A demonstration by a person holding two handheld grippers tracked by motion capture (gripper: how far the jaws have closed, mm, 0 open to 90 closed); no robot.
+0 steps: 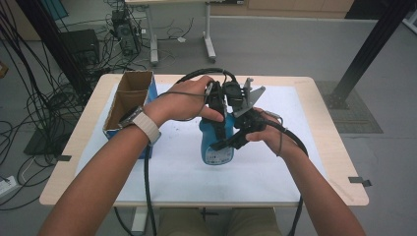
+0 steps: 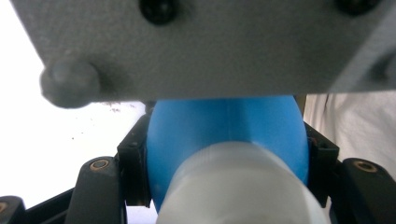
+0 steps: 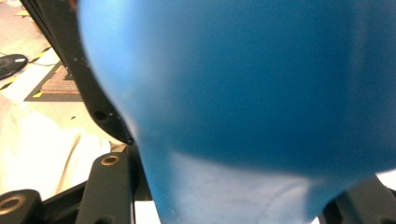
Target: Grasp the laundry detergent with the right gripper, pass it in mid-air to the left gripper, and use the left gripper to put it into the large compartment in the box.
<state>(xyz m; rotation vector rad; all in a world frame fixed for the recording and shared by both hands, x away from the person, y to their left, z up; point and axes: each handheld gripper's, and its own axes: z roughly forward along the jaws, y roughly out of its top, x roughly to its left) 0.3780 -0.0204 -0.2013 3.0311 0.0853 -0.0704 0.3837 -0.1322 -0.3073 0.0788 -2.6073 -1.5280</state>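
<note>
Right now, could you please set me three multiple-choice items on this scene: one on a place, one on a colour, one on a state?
1. Where does the open cardboard box stand?
A. at the table's left edge
B. at its right edge
C. on the floor

2. What colour is the bottle?
A. red
B. blue
C. green

3. How is the left gripper?
A. open, apart from the bottle
B. lying on the table
C. shut on the bottle

Key: 1 A, the high view shows it by the left forearm; 2 B, blue body in every view; 3 C, both jaws press its sides.
</note>
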